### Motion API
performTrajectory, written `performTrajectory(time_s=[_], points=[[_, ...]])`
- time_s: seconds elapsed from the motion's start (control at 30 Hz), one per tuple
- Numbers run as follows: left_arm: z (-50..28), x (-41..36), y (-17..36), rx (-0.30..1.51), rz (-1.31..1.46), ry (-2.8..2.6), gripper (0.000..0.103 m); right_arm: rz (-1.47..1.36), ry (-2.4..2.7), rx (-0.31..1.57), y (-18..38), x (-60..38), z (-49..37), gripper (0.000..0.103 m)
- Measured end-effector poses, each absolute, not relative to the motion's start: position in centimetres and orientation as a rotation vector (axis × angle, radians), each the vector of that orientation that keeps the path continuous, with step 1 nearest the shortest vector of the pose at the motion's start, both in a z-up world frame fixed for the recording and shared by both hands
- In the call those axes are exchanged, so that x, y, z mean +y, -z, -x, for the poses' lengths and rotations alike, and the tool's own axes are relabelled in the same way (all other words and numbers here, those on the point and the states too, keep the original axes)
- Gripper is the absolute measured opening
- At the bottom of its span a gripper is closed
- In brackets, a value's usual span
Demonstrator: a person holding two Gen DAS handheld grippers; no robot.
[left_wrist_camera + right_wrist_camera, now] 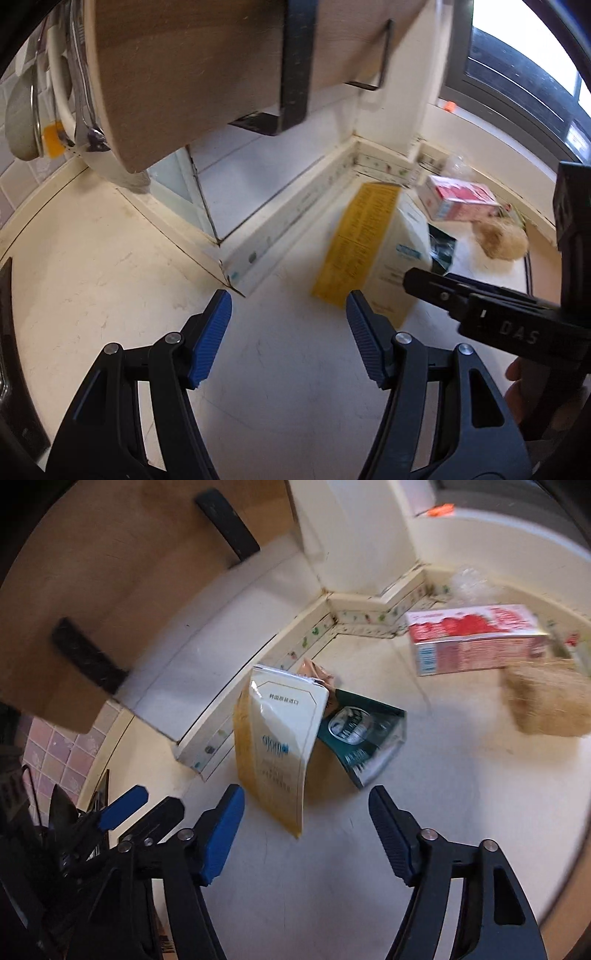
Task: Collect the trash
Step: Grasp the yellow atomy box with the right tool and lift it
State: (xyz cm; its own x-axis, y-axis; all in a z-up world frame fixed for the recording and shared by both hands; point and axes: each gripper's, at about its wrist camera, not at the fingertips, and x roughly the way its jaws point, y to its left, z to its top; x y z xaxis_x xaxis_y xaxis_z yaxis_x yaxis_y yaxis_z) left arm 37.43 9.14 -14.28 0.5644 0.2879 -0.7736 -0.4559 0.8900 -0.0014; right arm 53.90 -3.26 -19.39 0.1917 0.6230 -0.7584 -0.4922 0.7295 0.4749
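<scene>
Jaws of both grippers gape empty above the counter (92, 258), near the pouch (277, 746).

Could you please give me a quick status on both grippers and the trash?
Left gripper open, empty. Right gripper open, empty, facing yellow-white pouch. Green packet behind it, pink carton beyond. Nothing in the way.

Both cameras ride on the handheld grippers, looking steeply down along the fingers at a cream countertop (92, 258) from close range. The left view faces the wall corner; the right sits nearer the yellow-and-white pouch (277, 746). Both share the pouch, the red carton (476, 638) and the corner.
</scene>
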Motion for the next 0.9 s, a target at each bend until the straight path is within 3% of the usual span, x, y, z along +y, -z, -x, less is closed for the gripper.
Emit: performTrajectory(time_s=[0.9], points=[[-38.0, 12.1, 16.5, 0.826, 0.302, -0.566, 0.062, -0.148, -0.933, 1.160, 22.8, 1.1, -55.3, 0.053]])
